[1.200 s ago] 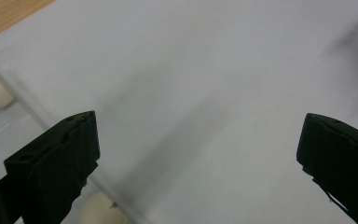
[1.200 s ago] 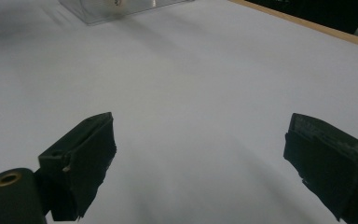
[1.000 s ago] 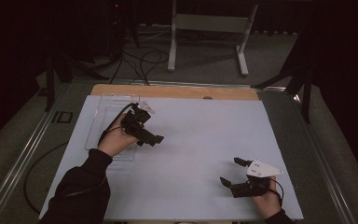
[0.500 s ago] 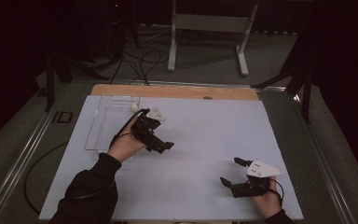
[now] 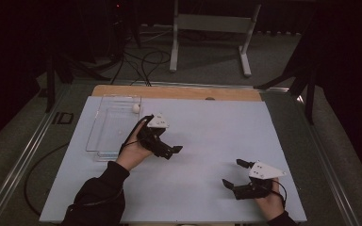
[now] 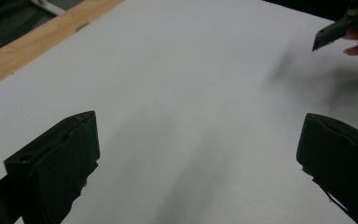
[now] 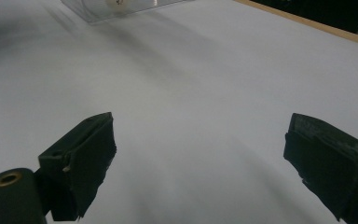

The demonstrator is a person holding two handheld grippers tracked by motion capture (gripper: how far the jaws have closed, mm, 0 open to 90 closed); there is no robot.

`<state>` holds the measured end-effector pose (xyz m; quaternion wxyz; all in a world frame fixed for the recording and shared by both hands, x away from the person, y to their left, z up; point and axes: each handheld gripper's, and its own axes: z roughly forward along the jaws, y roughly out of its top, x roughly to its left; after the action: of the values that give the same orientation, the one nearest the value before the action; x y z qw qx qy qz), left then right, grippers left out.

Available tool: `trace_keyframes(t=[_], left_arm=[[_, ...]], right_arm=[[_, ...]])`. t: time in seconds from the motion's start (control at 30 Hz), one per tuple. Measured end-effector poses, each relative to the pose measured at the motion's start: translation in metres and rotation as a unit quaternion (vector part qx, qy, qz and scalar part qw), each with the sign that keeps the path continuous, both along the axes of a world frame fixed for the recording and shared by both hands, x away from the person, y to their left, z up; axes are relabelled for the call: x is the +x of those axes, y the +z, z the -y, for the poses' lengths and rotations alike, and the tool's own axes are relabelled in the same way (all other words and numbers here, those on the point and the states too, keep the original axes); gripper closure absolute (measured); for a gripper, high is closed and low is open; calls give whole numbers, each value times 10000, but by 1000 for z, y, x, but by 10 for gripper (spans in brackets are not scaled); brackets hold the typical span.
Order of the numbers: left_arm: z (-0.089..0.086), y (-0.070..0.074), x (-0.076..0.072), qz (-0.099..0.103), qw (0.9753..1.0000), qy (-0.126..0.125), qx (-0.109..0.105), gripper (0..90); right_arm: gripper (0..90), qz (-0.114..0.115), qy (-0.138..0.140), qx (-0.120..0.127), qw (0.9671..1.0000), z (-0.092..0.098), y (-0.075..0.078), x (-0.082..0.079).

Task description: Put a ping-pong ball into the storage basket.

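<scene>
Now the left tool (image 5: 169,149) is swinging off the clear tray (image 5: 104,141) and out over the bare white counter (image 5: 207,122), jaws spread wide w/ nothing between them; a sec ago it sat at the tray's near right edge, half a sec ago it was lifting clear, and now it's right of the tray, pointing toward the middle of the counter. Left gripper view backs that up: both black jaws well apart, plain white sheet between, and the other tool's tip peeking in top right. Read on it: looks like the drop-off is done and the left hand (image 5: 133,153) is pulling back to neutral, so this step is prob. wrapping up. The small white ball (image 5: 135,108) sits inside the tray at its far right corner, at or v. close to the wall, resting, not held by anything. It's round, pale, smooth-looking, maybe ping-pong type; in the right gripper view it shows thru the tray's transparent wall at top left (image 7: 116,3), w/ faint dark marks on it, too small to read. Right tool (image 5: 233,174) hasn't budged across all three looks: parked near the counter's front right, jaws released and gaping, empty, white sheet between them. Tray itself is see-thru, shallow, lying flat at the counter's left side, near the wooden strip (image 5: 179,92) at the back.
</scene>
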<state>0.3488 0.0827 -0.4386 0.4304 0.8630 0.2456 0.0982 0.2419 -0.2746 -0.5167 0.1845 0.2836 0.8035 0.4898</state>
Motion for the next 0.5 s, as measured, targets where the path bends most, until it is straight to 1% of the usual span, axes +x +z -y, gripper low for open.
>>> trace_keyframes(t=[0.1,0.17,0.27,0.3,0.4,0.5], left_arm=[[-1,-2,-1,22,9998,-18,-195,5],[-1,-4,-2,60,9997,-47,-211,5],[-1,-6,-3,151,9991,-98,-379,5],[-1,-7,-4,216,9988,-95,-432,5],[-2,-10,-5,236,9980,-88,-585,5],[-2,-14,-6,281,9975,-34,-649,5]], right_arm=[[87,-4,1,-2,10000,0,0,0],[87,-9,-3,-3,10000,0,0,0],[87,-17,2,-9,10000,0,0,0],[87,-17,2,-9,10000,0,0,0],[87,-16,-4,-9,10000,0,0,0],[87,-1,-1,-4,10000,0,0,0]])
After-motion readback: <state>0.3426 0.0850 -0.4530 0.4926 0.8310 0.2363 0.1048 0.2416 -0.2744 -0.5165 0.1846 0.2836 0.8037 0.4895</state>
